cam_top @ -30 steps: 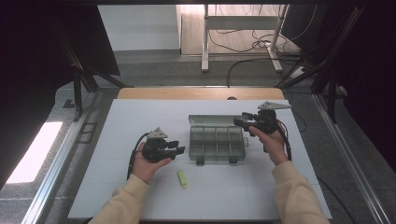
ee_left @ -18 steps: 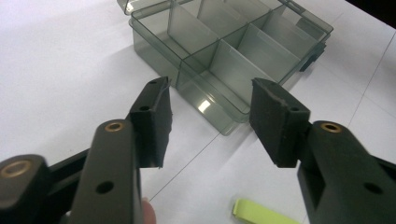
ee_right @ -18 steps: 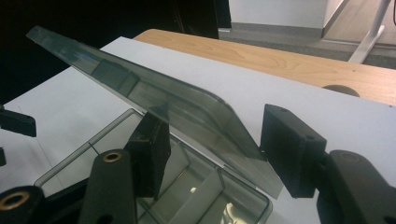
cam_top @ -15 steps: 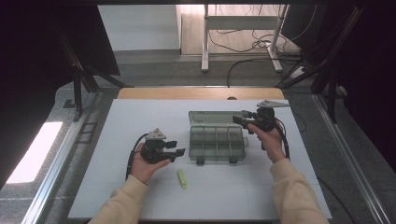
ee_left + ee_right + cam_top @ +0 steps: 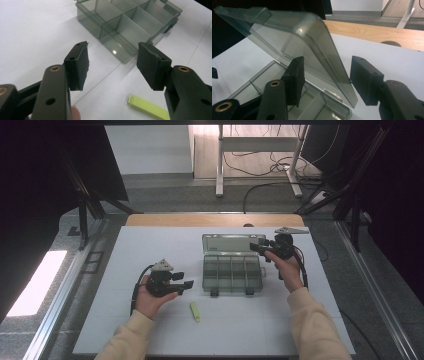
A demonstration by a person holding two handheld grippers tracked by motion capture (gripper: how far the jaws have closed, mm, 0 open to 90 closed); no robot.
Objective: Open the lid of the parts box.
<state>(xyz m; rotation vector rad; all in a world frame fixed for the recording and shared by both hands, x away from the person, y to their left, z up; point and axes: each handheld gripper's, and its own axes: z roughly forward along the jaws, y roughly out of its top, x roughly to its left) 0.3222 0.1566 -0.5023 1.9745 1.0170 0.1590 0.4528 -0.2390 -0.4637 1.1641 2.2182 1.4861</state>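
I have the box [image 5: 232, 272] mid-table with its lid [image 5: 312, 52] up between my right gripper [image 5: 325, 80]'s parted jaws, seemingly not pinched. My left gripper [image 5: 112, 66] has just opened, empty. The green piece [image 5: 194, 311] remains to be boxed.
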